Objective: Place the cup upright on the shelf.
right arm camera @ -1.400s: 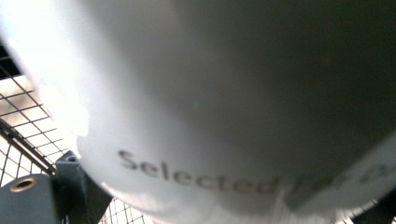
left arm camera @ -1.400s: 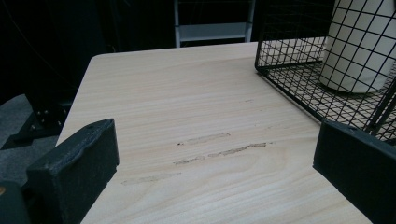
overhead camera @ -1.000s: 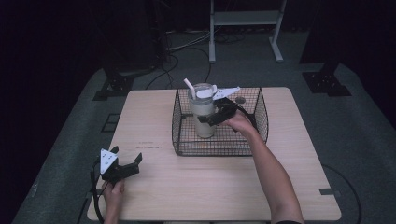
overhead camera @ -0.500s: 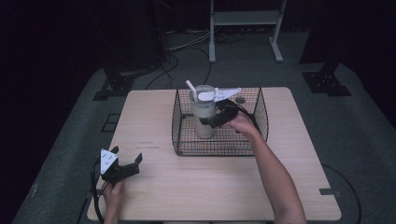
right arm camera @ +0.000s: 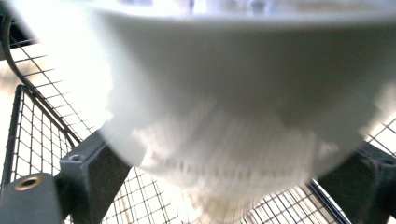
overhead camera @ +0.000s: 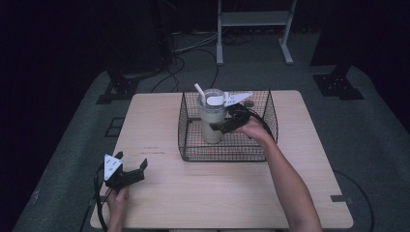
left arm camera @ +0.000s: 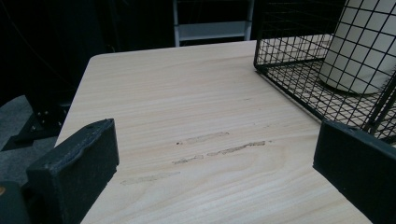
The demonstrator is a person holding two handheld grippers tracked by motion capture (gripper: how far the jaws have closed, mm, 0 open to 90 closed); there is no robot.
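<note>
A cream tumbler [overhead camera: 211, 126] with a clear lid and a white straw [overhead camera: 199, 90] stands upright inside a black wire basket [overhead camera: 222, 155] at the table's far middle. My right gripper [overhead camera: 220, 126] reaches into the basket from the right and is shut on the tumbler's side. In the right gripper view the blurred tumbler [right arm camera: 224, 93] sits between both jaws, with basket mesh [right arm camera: 28, 121] behind. My left gripper [overhead camera: 131, 161] rests open near the table's front left corner, holding nothing. The left gripper view shows its gripper [left arm camera: 215, 172] facing bare wood, with the basket [left arm camera: 289, 42] and tumbler [left arm camera: 359, 46] at the upper right.
The light wooden table [overhead camera: 217, 198] has bare room in front of the basket and on its left half. Faint scuff marks [left arm camera: 219, 149] lie on the wood ahead of my left gripper. A metal stand [overhead camera: 254, 19] and cables are on the dark floor behind.
The tumbler, held by my right gripper, has sunk slightly lower in the basket. My left gripper has stayed put.
</note>
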